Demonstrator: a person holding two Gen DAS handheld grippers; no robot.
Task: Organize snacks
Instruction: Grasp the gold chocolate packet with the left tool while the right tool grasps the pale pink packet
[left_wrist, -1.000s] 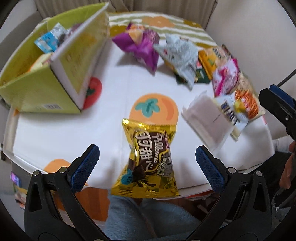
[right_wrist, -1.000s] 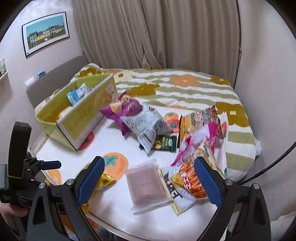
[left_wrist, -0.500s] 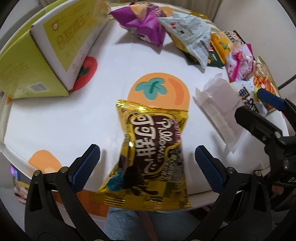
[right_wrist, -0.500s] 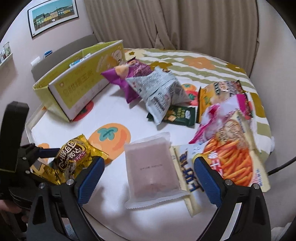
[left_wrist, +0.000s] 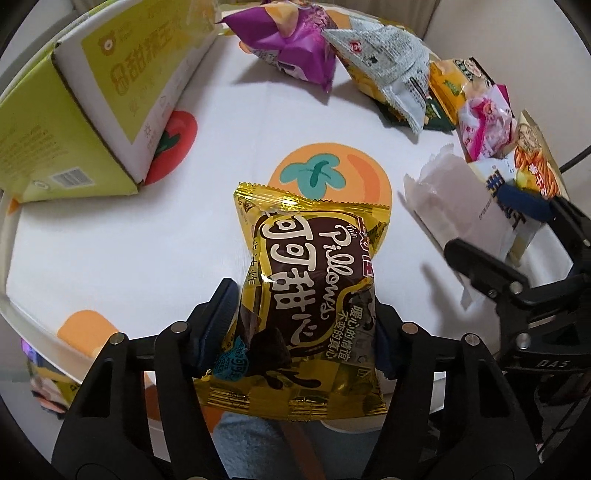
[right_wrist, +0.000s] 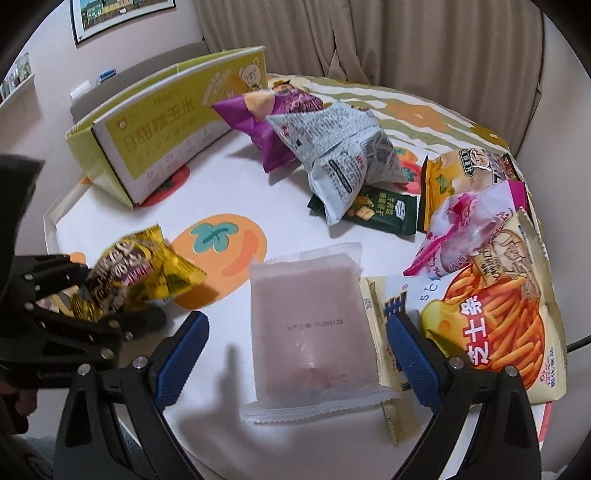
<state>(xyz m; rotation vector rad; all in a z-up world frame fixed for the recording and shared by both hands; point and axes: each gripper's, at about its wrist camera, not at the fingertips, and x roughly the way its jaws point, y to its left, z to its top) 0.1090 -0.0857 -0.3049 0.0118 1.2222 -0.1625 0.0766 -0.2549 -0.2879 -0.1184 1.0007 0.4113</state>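
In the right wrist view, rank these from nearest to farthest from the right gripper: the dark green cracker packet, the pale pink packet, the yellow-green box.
1. The pale pink packet, lying directly between the open fingers of the right gripper.
2. The dark green cracker packet, mid-table, right of centre.
3. The yellow-green box, at the far left.

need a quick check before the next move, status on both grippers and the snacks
Left hand-held gripper just closed on gold snack bag. Right hand-held gripper open, straddling pale pink packet. Yellow box open; path looks clear.
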